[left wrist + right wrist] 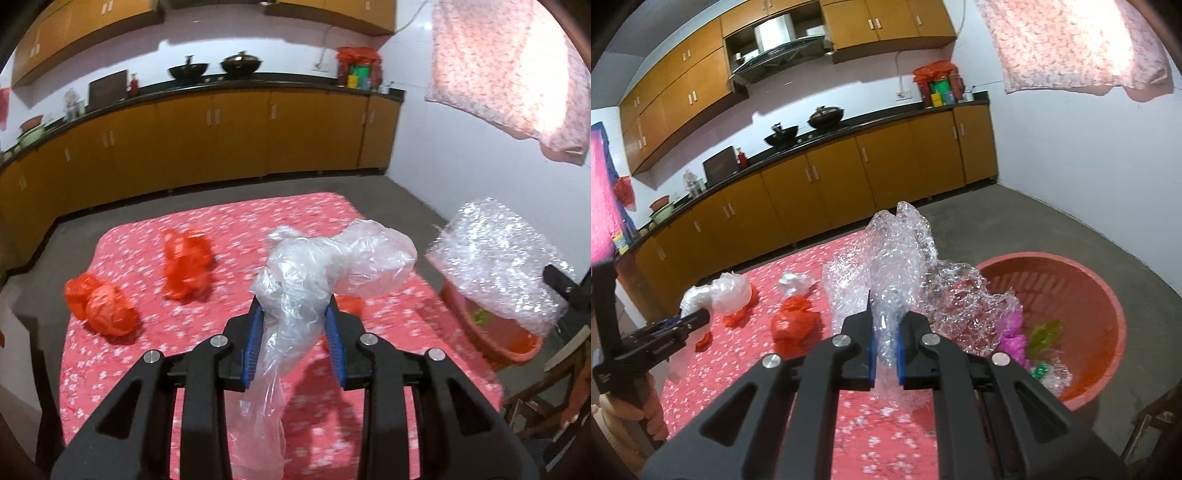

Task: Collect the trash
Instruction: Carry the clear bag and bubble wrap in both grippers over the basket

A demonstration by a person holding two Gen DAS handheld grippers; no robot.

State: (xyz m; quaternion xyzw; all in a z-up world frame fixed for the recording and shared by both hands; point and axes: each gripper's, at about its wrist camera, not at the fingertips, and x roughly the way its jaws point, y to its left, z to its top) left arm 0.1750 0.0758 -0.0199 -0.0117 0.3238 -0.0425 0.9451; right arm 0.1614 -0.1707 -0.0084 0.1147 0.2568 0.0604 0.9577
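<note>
Plastic fills the left wrist view: the left gripper [294, 308] has its blue pads clamped on a crumpled clear plastic bag [325, 266], which balloons above the fingers and trails down between the black arms toward the near edge. Below it lies a table under a red flowered tablecloth [122, 369]. Two crumpled red plastic bags rest on the cloth to the left, one near the left edge [101, 304] and one farther in [186, 264]. At the right, a wad of bubble wrap [498, 266] hangs above a red plastic basin [491, 332] that sits just beyond the table's right edge, with a bit of green showing inside. Yellow-brown kitchen cabinets [221, 136] run along the far wall. From the right wrist view, the right gripper [885, 317] is pinched tight on the bubble wrap [897, 258], which stands up above the fingertips and spills rightward over the rim of the red basin [1108, 295]. Purple, green and clear scraps lie in the basin. A red bag [794, 325] sits on the cloth left of the gripper, and farther left the other gripper [698, 317] carries the clear bag [720, 291] above the table.
</note>
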